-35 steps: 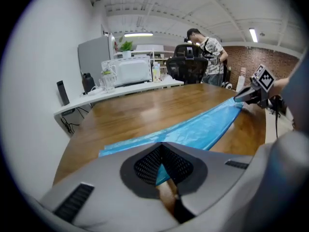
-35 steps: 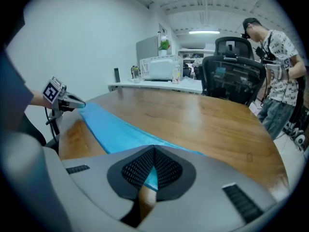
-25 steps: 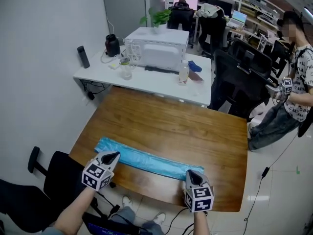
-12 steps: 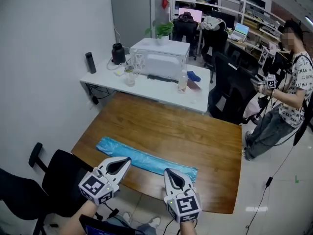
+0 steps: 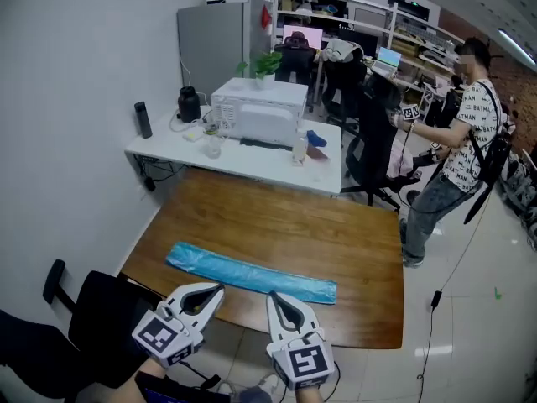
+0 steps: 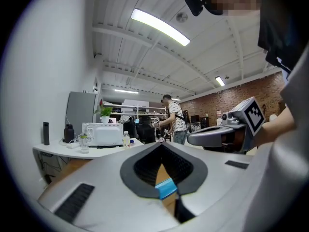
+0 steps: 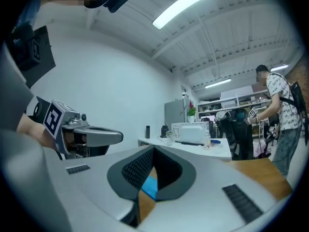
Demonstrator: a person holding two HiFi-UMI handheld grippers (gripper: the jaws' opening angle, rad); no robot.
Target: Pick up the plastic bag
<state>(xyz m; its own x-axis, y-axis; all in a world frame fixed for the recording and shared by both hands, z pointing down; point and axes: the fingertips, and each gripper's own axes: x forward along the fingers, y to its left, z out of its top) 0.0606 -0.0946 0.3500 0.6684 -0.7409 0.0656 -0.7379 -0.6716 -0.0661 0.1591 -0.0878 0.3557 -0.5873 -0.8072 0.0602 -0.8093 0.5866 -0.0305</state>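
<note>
Head view: a long, flat light-blue plastic bag (image 5: 252,274) lies untouched near the front edge of a smooth brown wooden bench (image 5: 327,225). The left hand-held gripper (image 5: 218,289) and right hand-held gripper (image 5: 271,297) hover just short of it, jaws pressed together and empty. Brought down closed, they would likely only shove the thin film along the slick wood. Flat film also gives little to pinch. Behind stand a white bench (image 5: 243,156) with a white microwave oven (image 5: 258,112), and a standing person (image 5: 457,141).

Left gripper view: the jaw tips meet, and a blue sliver of bag (image 6: 165,188) shows beyond them.

Right gripper view: the jaws are likewise closed, with the bag (image 7: 148,186) lying beyond them.
</note>
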